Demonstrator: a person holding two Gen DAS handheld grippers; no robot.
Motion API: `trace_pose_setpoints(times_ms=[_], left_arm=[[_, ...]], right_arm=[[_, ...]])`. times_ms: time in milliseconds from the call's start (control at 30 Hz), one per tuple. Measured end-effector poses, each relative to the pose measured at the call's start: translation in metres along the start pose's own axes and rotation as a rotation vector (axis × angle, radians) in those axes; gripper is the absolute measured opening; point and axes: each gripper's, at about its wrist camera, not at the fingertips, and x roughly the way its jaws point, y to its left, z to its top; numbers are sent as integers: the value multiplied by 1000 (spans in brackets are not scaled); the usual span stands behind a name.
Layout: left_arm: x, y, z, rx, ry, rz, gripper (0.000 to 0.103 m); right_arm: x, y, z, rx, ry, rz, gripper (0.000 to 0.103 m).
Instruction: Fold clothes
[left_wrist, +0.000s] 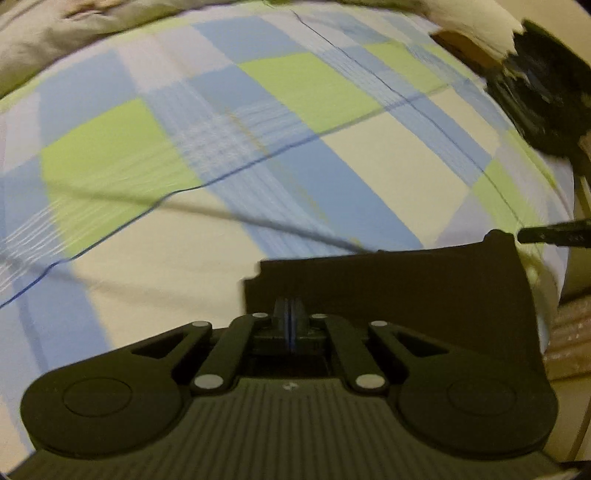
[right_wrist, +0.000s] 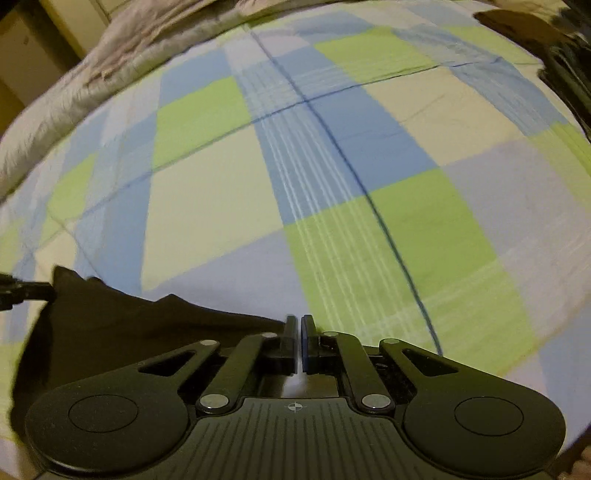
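A dark garment hangs stretched between my two grippers above a bed with a checked sheet. In the left wrist view my left gripper is shut on the garment's top edge, which spreads away to the right. There the tip of my right gripper holds the far corner. In the right wrist view my right gripper is shut on the garment, whose edge runs left to the tip of my left gripper. The garment's lower part is hidden behind the grippers.
The blue, green and cream checked sheet fills both views. A grey blanket lies bunched at the far left. A dark pile with a white cloth sits at the far right edge of the bed.
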Motion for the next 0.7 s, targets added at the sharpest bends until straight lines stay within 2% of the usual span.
trace_pose_setpoints(times_ms=[133, 267, 300, 333, 367, 533, 567, 600, 700], left_arm=[[-44, 8, -39, -46, -4, -7, 1], [-67, 3, -88, -76, 47, -12, 7], [-70, 1, -100, -89, 59, -17, 8], [-73, 0, -112, -101, 71, -21, 11], [-76, -1, -124, -113, 83, -26, 11], [-60, 1, -157, -141, 108, -93, 12], [-55, 1, -159, -128, 112, -108, 9], [-51, 2, -159, -85, 124, -100, 1], [-51, 9, -157, 54, 120, -107, 0]], right_arm=[[-27, 27, -19, -66, -8, 104, 5], [-34, 70, -57, -130, 42, 186, 8], [-33, 79, -67, -135, 55, 197, 30], [-33, 89, -77, -137, 62, 208, 66], [-33, 98, -86, -137, 61, 217, 71], [-26, 144, -111, -130, 78, 259, 70], [-22, 156, -112, -150, 86, 265, 70], [-18, 167, -112, -171, 93, 272, 70], [-7, 199, -114, -259, 114, 261, 70]])
